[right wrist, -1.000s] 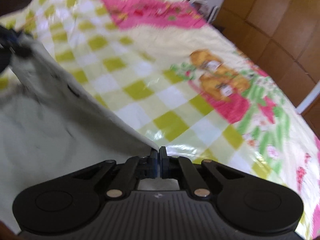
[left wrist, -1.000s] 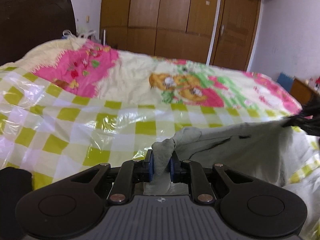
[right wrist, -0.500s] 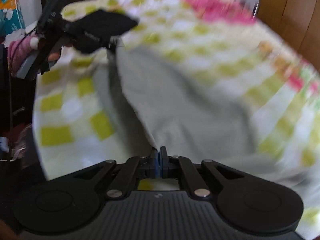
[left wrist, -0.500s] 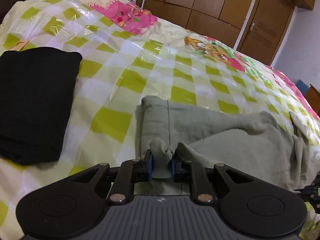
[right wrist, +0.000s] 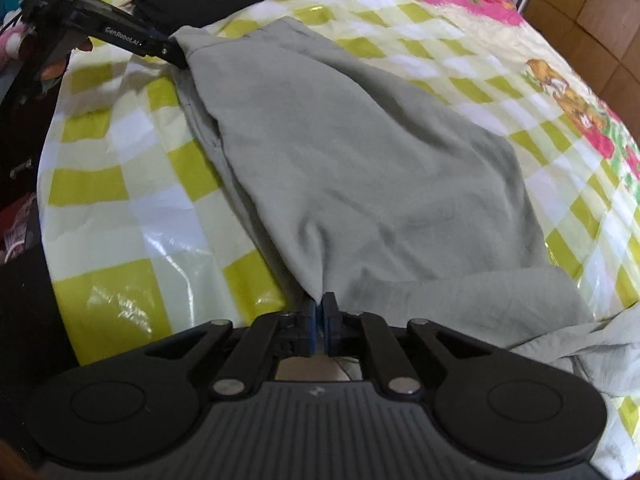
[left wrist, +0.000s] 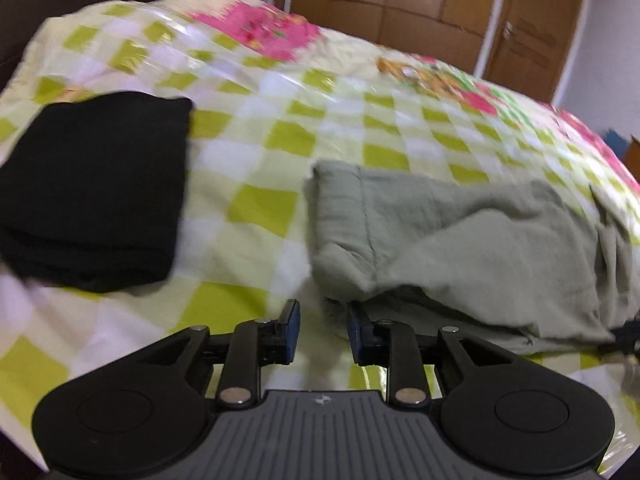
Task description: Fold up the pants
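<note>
1. Left gripper [left wrist: 320, 330] — jaws just opened, nothing between them; back straight off the grey pants [left wrist: 460, 240] at centre-right.
2. Right gripper [right wrist: 319, 312] — jaws just parting, narrow, fabric tip at the pads [right wrist: 308, 326]; release before lifting.

both wrist views overlook pants [left wrist: 460, 232].

Bed [left wrist: 280, 208] covered by a glossy green-and-white checked sheet [right wrist: 120, 208] with pink cartoon prints farther off, grey-green pants [right wrist: 360, 152] folded over on it, folded black garment [left wrist: 92, 192] lying apart beside them
</note>
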The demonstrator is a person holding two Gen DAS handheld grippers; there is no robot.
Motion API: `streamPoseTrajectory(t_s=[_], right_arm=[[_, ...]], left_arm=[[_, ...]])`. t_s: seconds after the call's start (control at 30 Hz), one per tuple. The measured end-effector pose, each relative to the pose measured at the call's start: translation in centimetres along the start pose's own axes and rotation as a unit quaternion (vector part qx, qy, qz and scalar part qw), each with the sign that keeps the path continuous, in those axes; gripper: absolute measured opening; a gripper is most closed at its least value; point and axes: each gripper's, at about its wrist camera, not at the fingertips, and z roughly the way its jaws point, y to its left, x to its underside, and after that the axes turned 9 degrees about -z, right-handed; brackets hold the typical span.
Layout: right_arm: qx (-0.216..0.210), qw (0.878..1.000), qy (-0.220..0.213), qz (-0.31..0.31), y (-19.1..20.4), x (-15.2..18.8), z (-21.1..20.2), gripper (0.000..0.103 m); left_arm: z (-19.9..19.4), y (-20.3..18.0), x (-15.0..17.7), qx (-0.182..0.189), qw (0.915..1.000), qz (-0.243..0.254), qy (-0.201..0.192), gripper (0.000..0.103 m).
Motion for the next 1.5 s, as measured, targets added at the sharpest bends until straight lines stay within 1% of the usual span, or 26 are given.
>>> streamPoseTrajectory(t_s=[0.07,0.13,0.2,0.23,0.27,0.33,0.37,0.43,0.47,0.5,0.57,0.63,0.73,0.8,0.9,1.0,1.07,1.1,1.13,1.2,1.27,1.3,1.33,1.4,1.5], right_arm=[[0.003,1.000,0.000,-0.012,0.5,0.1,0.0,0.012],[0.007,1.000,-0.001,-0.019,0.9,0.3,-0.1,0.012],[0.007,1.000,-0.001,-0.016,0.9,0.3,-0.1,0.012],[0.007,1.000,-0.001,-0.016,0.9,0.3,-0.1,0.012],[0.008,1.000,-0.001,-0.018,0.9,0.3,-0.1,0.012],[0.008,1.000,0.002,-0.022,1.0,0.3,-0.1,0.012],[0.009,1.000,0.001,-0.022,1.0,0.4,-0.1,0.012],[0.008,1.000,0.003,-0.019,1.0,0.4,-0.1,0.012],[0.007,1.000,0.003,-0.014,0.9,0.5,-0.2,0.012],[0.007,1.000,0.004,-0.007,0.7,0.6,-0.3,0.012],[0.001,1.000,0.007,0.013,0.1,1.1,-0.6,0.012],[0.000,0.999,0.010,0.039,-0.7,1.9,-1.2,0.012],[0.007,0.997,0.008,0.082,-2.4,3.0,-2.7,0.012],[0.017,0.993,-0.002,0.118,-4.1,3.8,-4.1,0.013],[0.046,0.980,-0.014,0.191,-7.8,5.4,-5.7,0.020],[0.089,0.960,-0.018,0.263,-12.3,6.9,-6.2,0.021],[0.115,0.939,-0.018,0.323,-16.0,7.8,-5.9,0.024],[0.121,0.929,-0.020,0.351,-17.7,8.1,-5.7,0.028],[0.125,0.916,-0.024,0.380,-19.6,8.5,-5.4,0.031],[0.130,0.897,-0.027,0.423,-22.6,9.1,-4.4,0.037],[0.134,0.876,-0.020,0.463,-25.2,9.5,-3.2,0.038],[0.138,0.870,-0.021,0.473,-26.1,9.5,-2.6,0.038],[0.143,0.868,-0.016,0.475,-26.9,9.4,-2.0,0.038],[0.160,0.867,0.005,0.472,-28.0,9.1,-0.8,0.040],[0.177,0.864,0.035,0.470,-29.3,9.5,0.9,0.035]], left_arm=[[-1.2,0.2,-0.3,-0.003,0.9997,-0.014,-0.018,0.039],[-2.7,-0.3,-0.7,0.002,0.9988,-0.014,-0.047,0.039],[-3.6,-1.1,-1.1,0.019,0.9971,-0.014,-0.072,0.041],[-3.6,-1.6,-1.4,0.032,0.9963,-0.013,-0.079,0.042],[-3.2,-2.2,-1.6,0.036,0.9962,-0.008,-0.078,0.043],[-1.4,-3.6,-1.7,0.033,0.9975,0.020,-0.058,0.043],[0.1,-4.2,-1.4,0.028,0.9985,0.033,-0.032,0.043],[2.8,-4.7,-0.3,0.001,0.9978,0.059,0.031,0.043],[3.6,-4.9,0.4,-0.006,0.9957,0.074,0.056,0.043],[3.8,-5.0,1.2,-0.010,0.9940,0.088,0.064,0.043],[3.1,-5.6,1.9,-0.020,0.9909,0.117,0.064,0.043],[2.5,-6.1,1.9,-0.028,0.9903,0.122,0.061,0.044],[1.5,-7.3,1.0,-0.015,0.9931,0.109,0.040,0.044],[0.8,-8.8,0.3,0.012,0.9935,0.110,0.024,0.044],[0.9,-12.2,-0.5,0.058,0.9907,0.122,0.017,0.044],[2.2,-16.4,-0.1,0.118,0.9842,0.128,0.032,0.044],[3.3,-19.5,0.5,0.161,0.9756,0.140,0.049,0.045],[3.8,-21.1,1.0,0.176,0.9716,0.148,0.055,0.045],[4.3,-22.6,1.4,0.190,0.9679,0.152,0.061,0.045],[5.3,-25.3,2.2,0.221,0.9592,0.157,0.080,0.046],[5.9,-27.8,3.1,0.243,0.9512,0.168,0.089,0.048],[6.2,-28.8,3.5,0.247,0.9484,0.177,0.091,0.049],[6.4,-29.9,3.9,0.248,0.9461,0.187,0.092,0.049],[6.8,-31.5,4.8,0.239,0.9434,0.211,0.092,0.049],[7.5,-32.9,5.4,0.227,0.9420,0.228,0.095,0.049]])
